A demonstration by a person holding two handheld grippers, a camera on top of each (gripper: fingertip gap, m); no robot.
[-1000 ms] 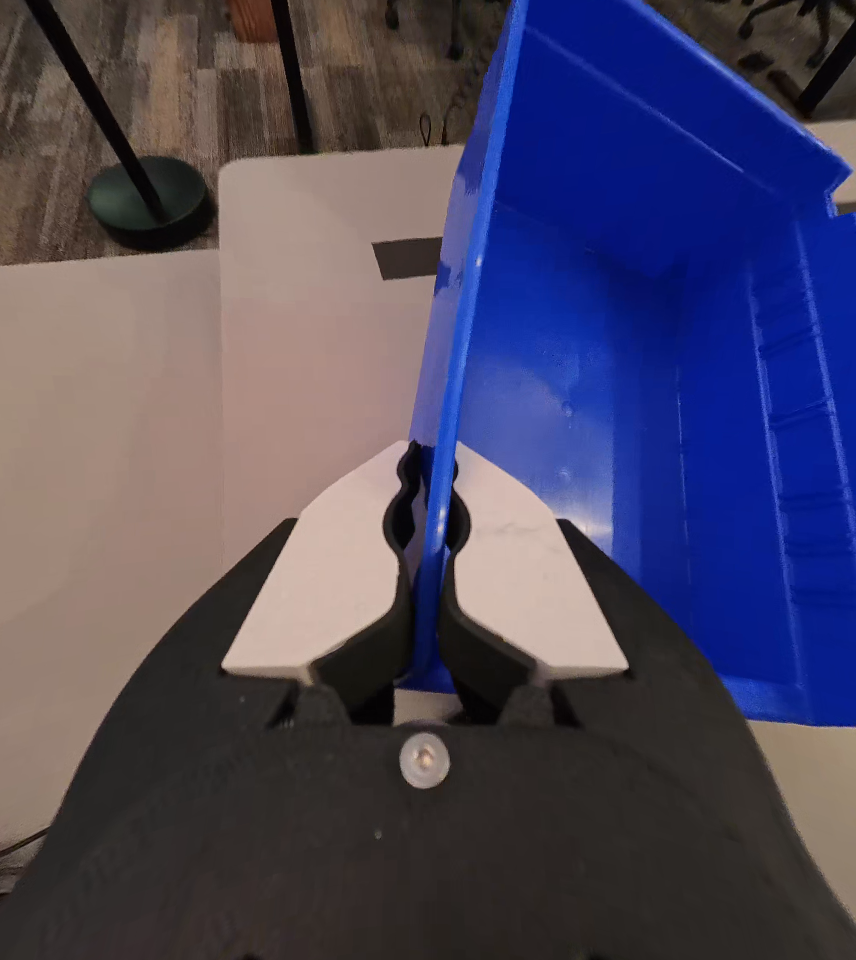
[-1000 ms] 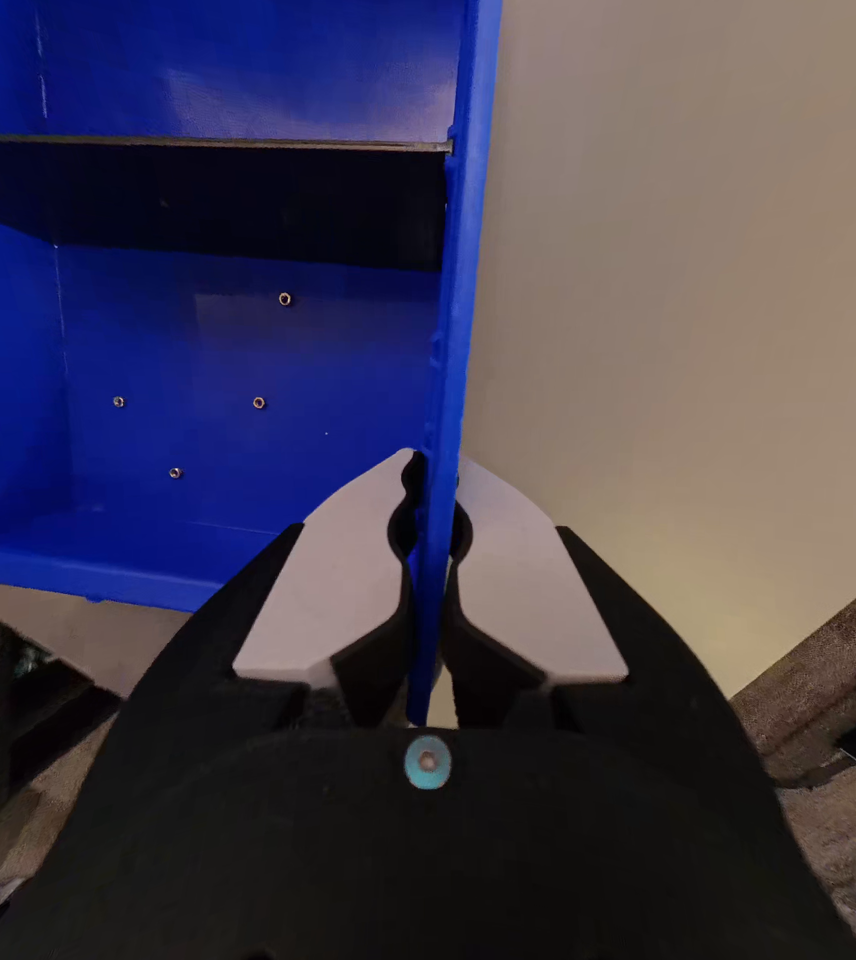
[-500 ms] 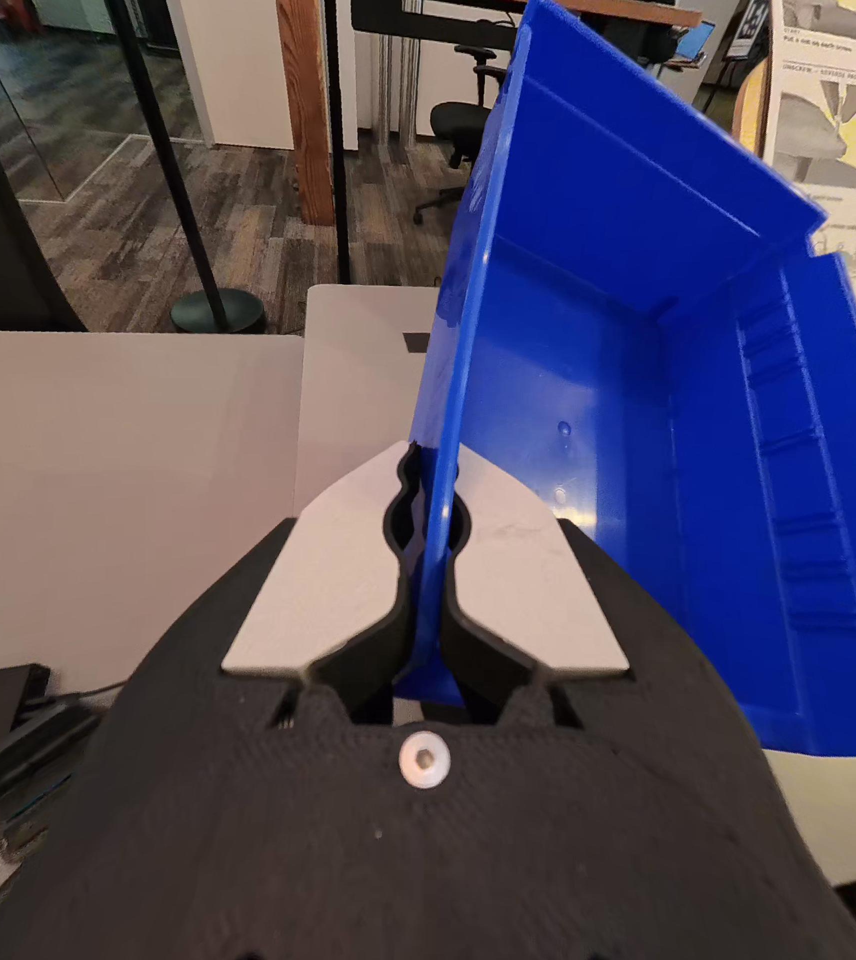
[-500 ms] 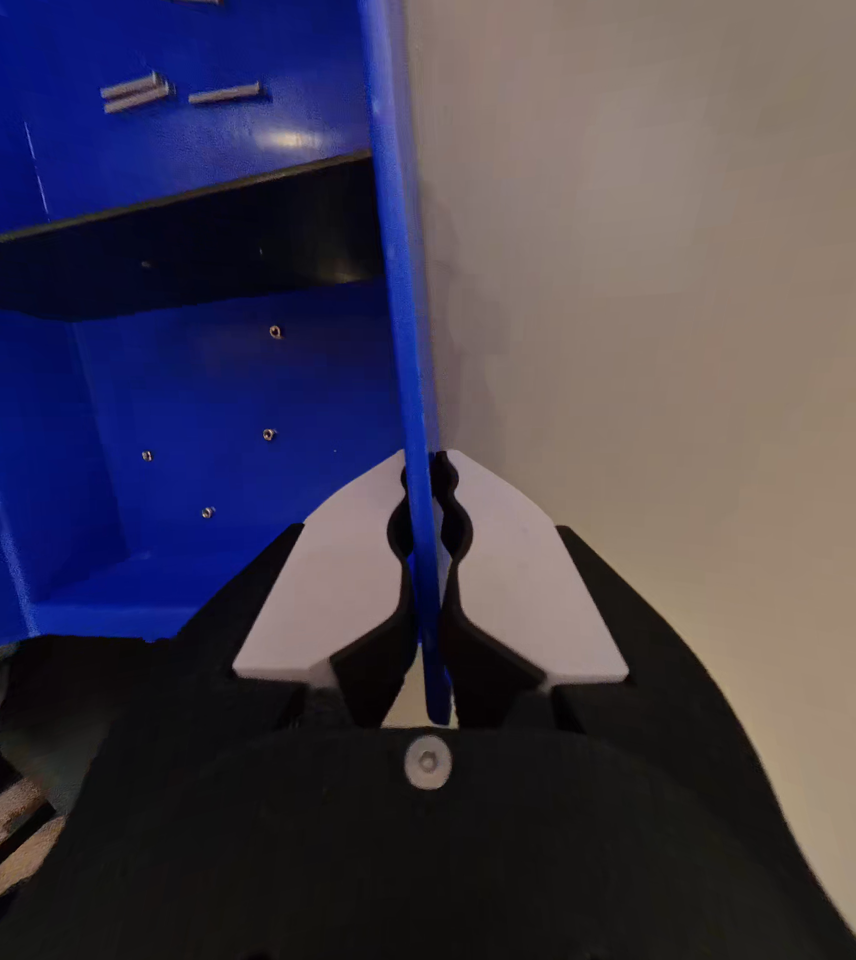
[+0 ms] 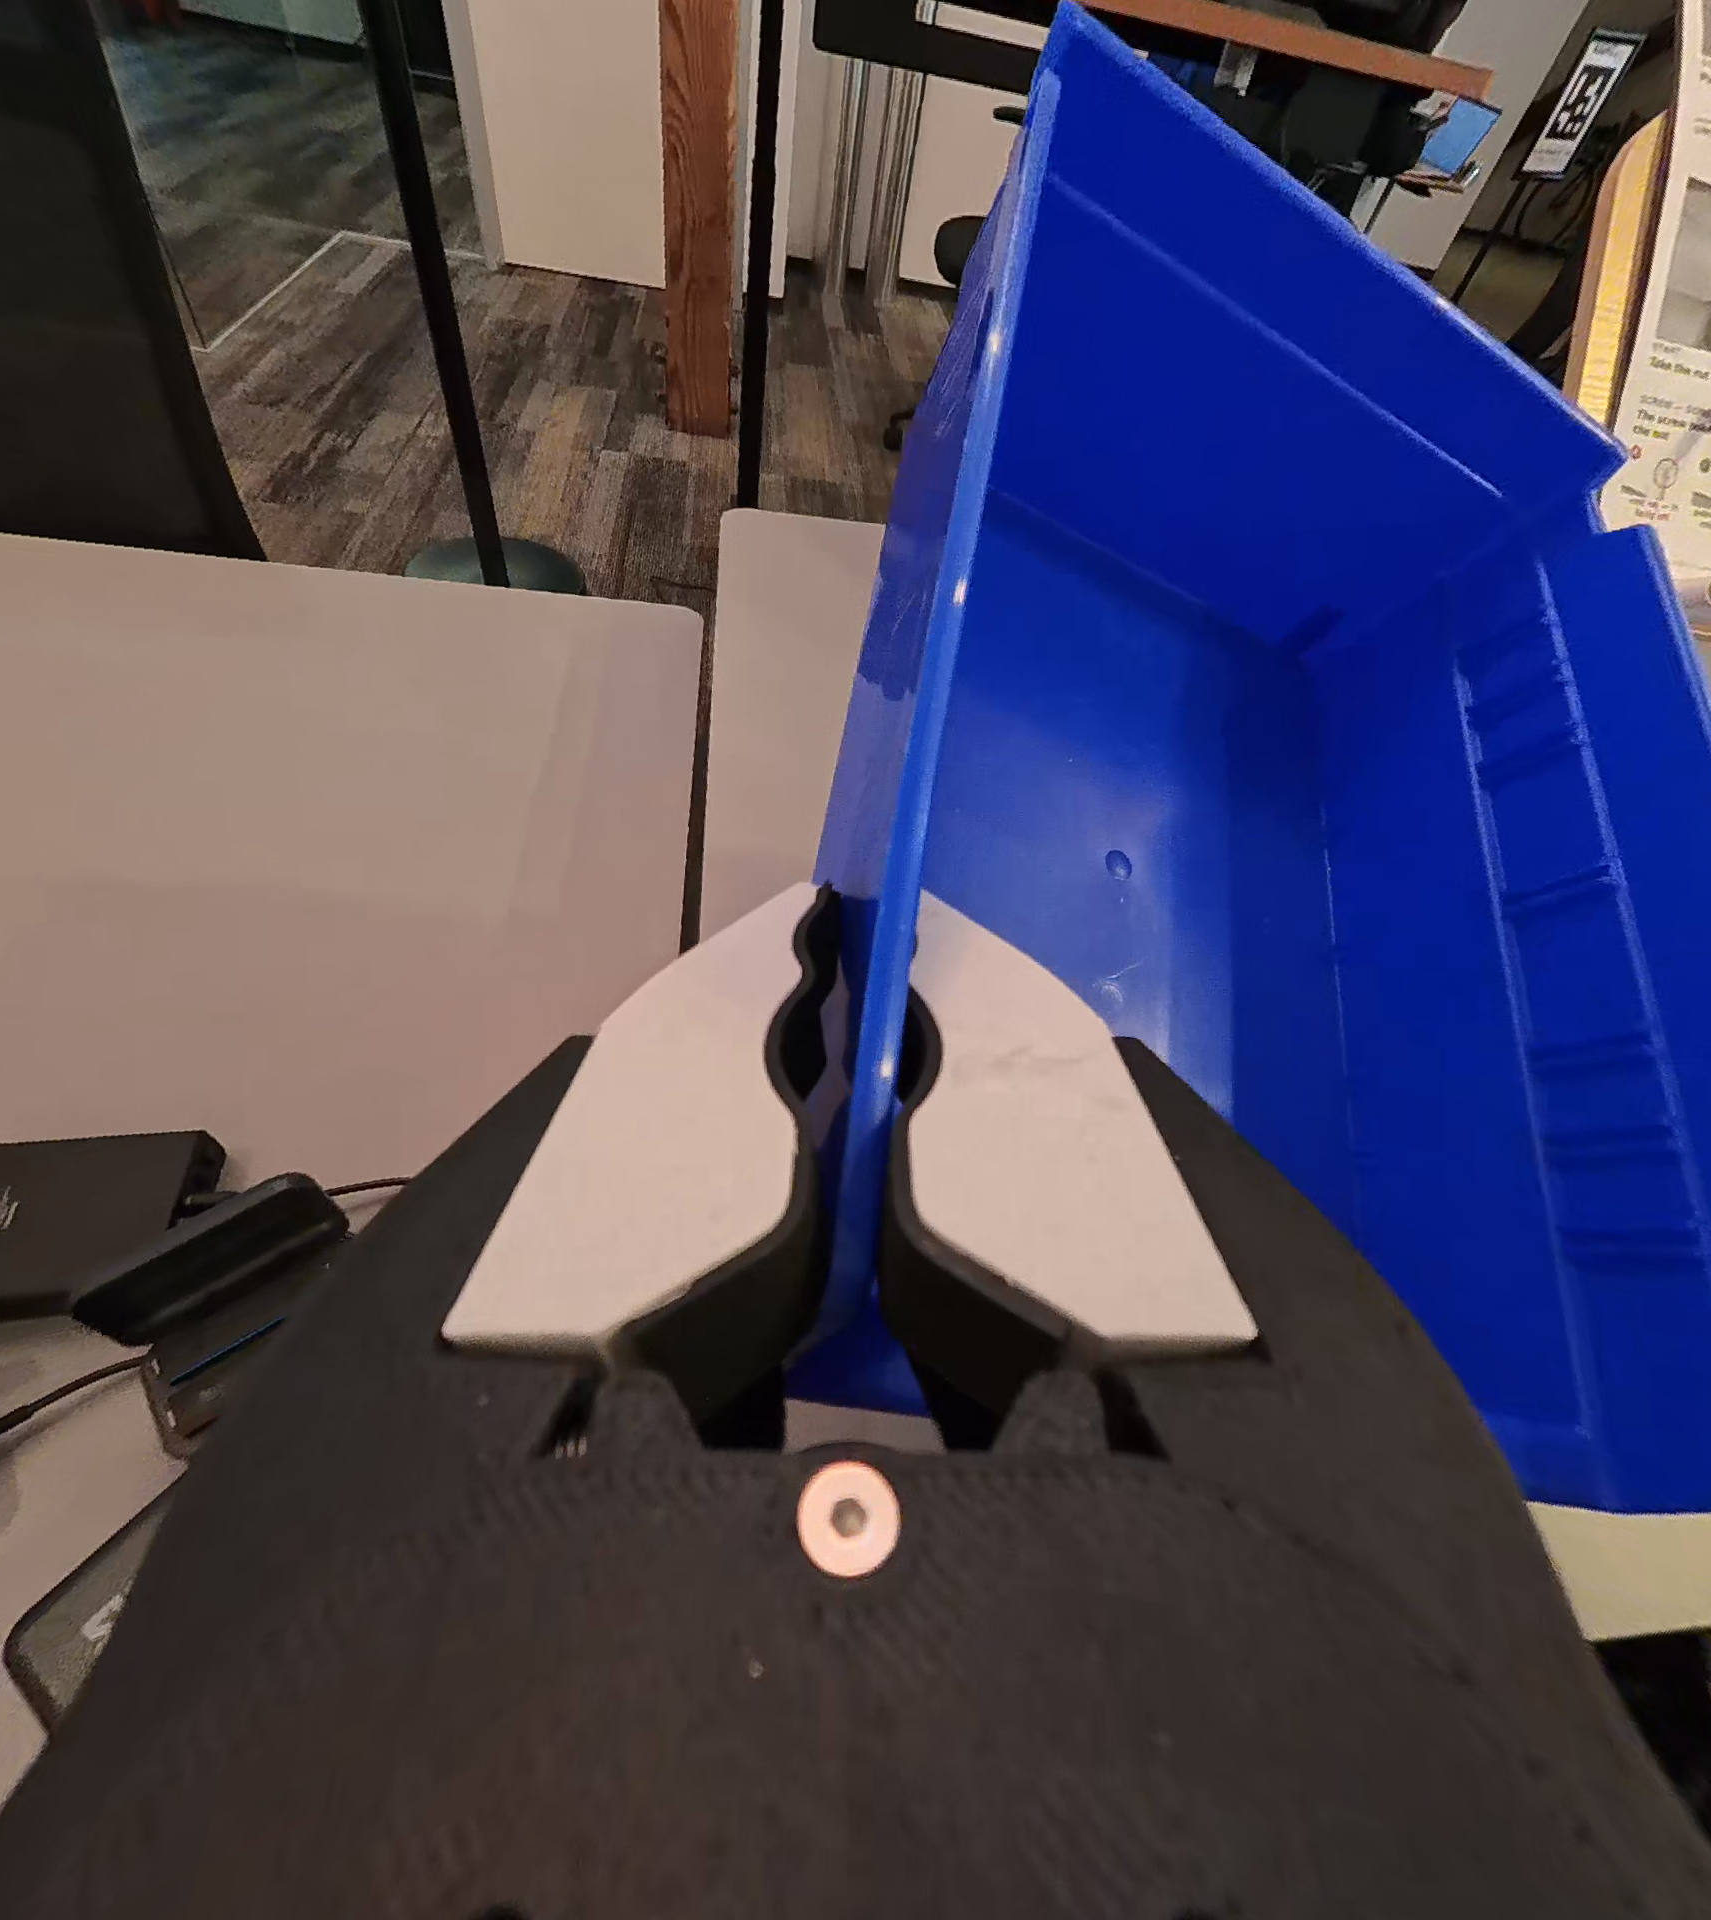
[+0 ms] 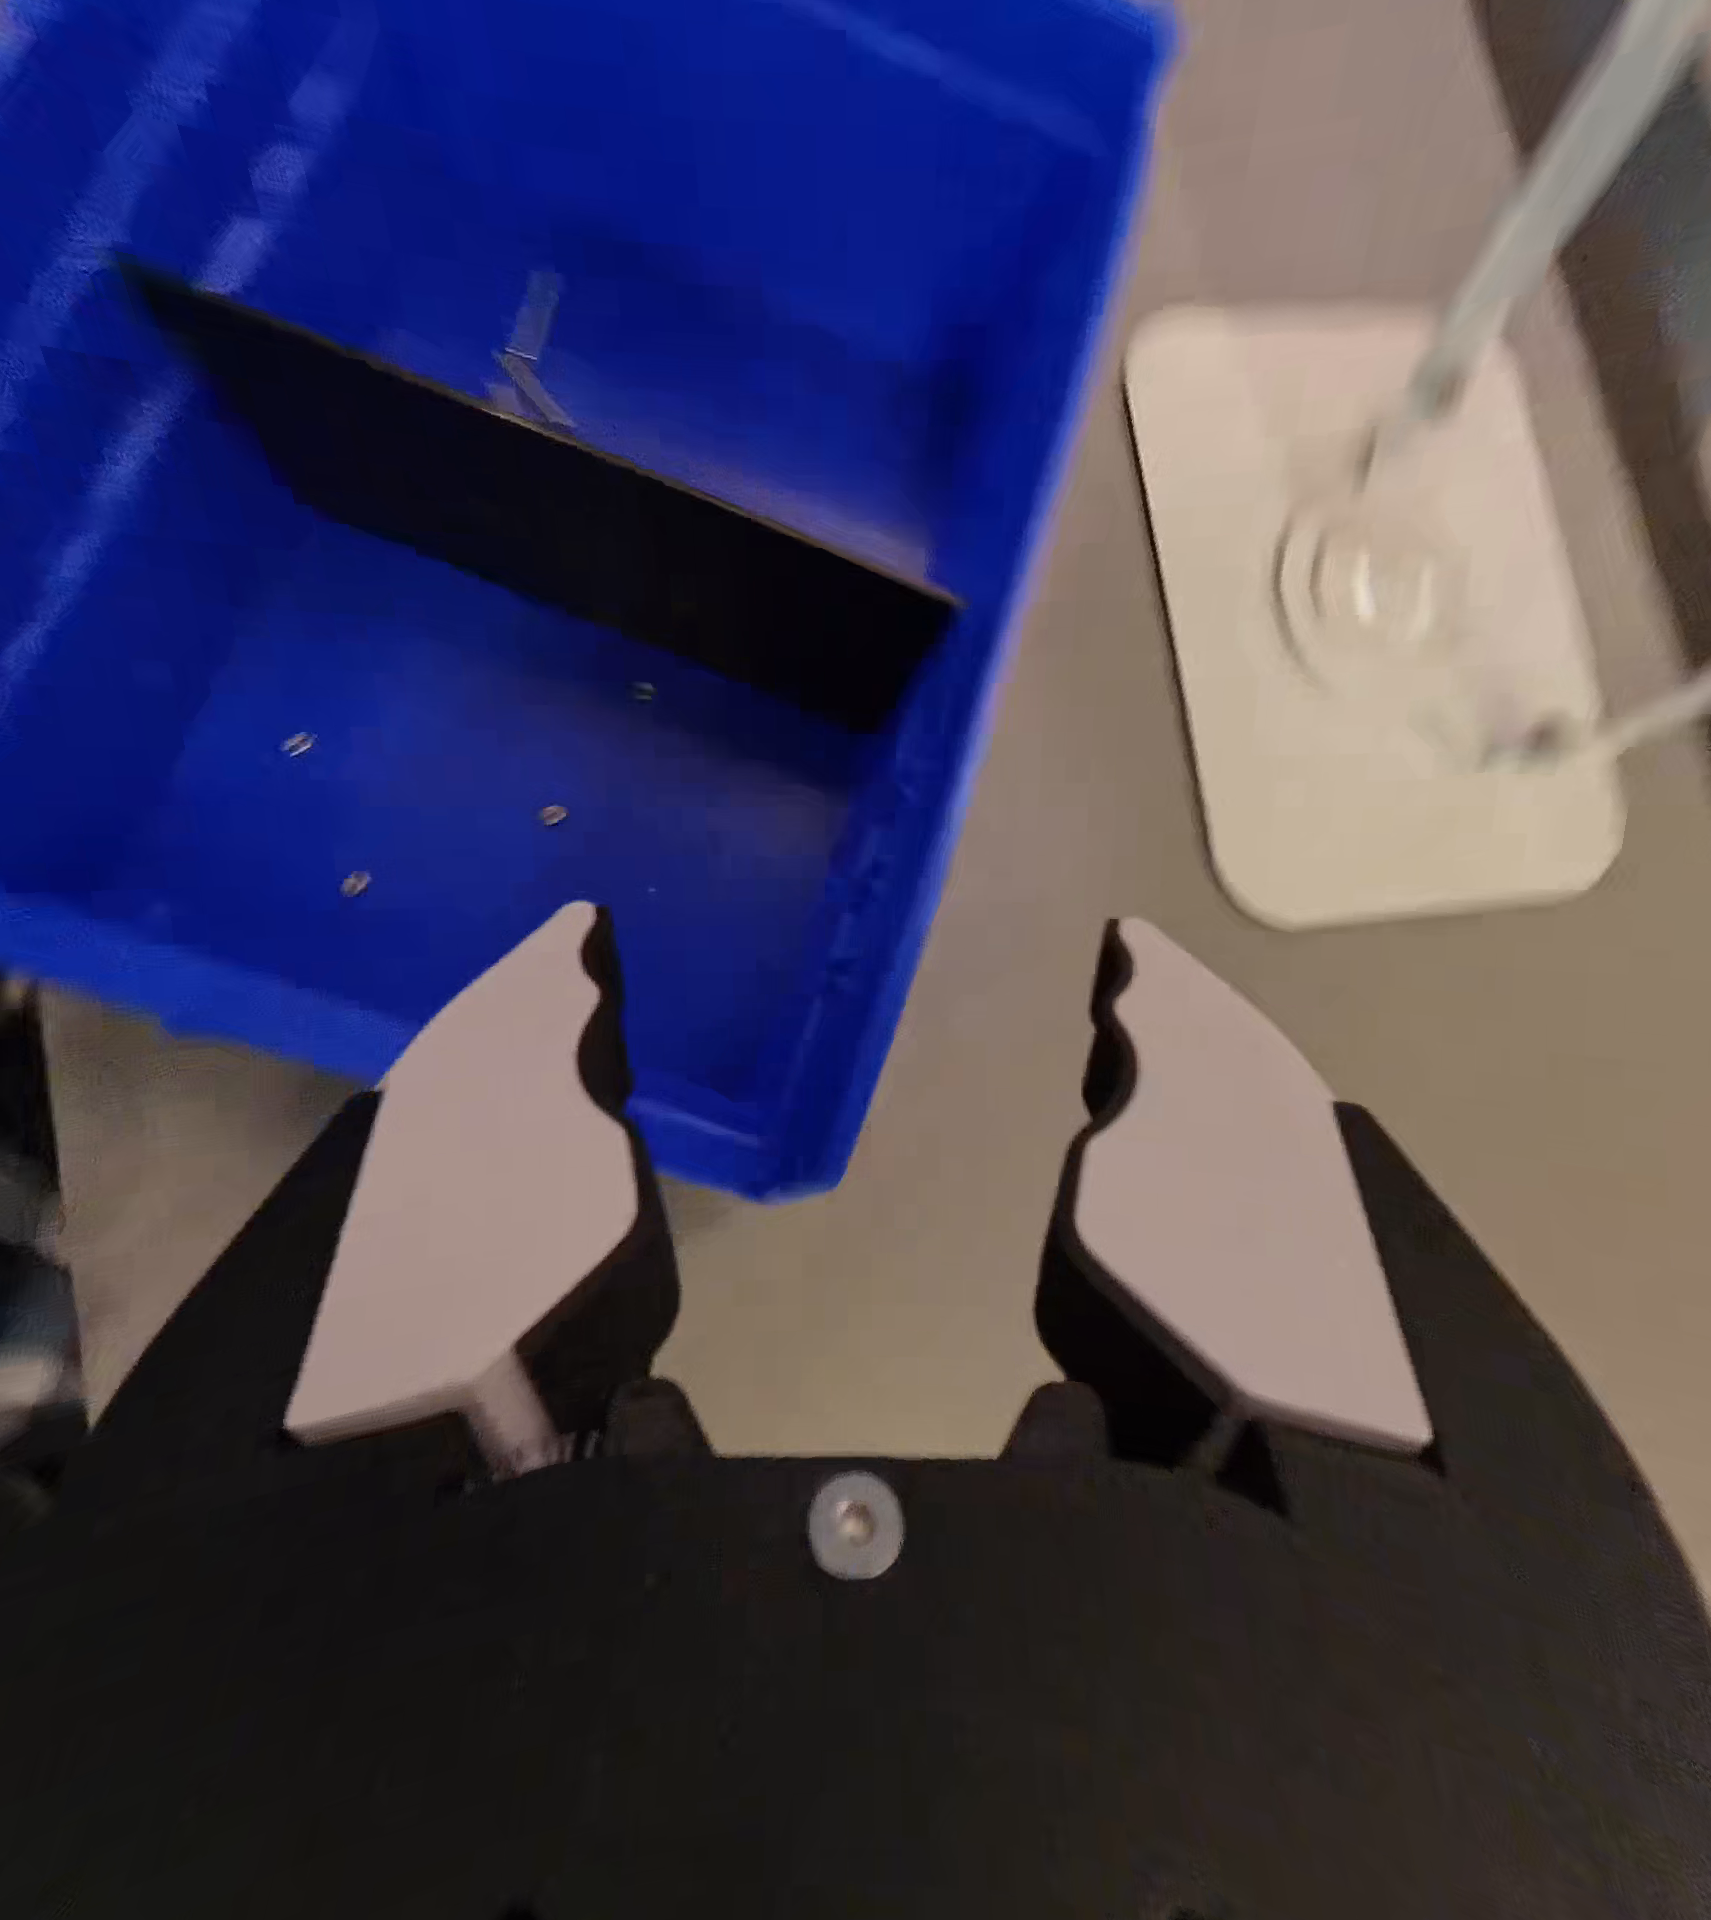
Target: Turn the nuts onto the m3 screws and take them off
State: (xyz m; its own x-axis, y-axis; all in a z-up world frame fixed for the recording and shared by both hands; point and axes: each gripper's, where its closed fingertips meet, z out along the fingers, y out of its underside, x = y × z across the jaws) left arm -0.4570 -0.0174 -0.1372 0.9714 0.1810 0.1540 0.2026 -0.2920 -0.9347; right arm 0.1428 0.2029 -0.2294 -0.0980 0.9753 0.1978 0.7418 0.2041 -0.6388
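Keep the left gripper (image 5: 866,935) jaws clenched on the blue bin (image 5: 1246,831) wall between them, since the right gripper (image 6: 851,925) jaws gape wide, gripping nothing, above the bin's corner.

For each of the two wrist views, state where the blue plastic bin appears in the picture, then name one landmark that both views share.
Left wrist view: the blue plastic bin fills the right half, its near wall running from top centre down into the left tool, which is shut on it.
Right wrist view: the bin fills the upper left; one corner lies between the open right tool's fingers.
Shared landmark: the pale tabletop.
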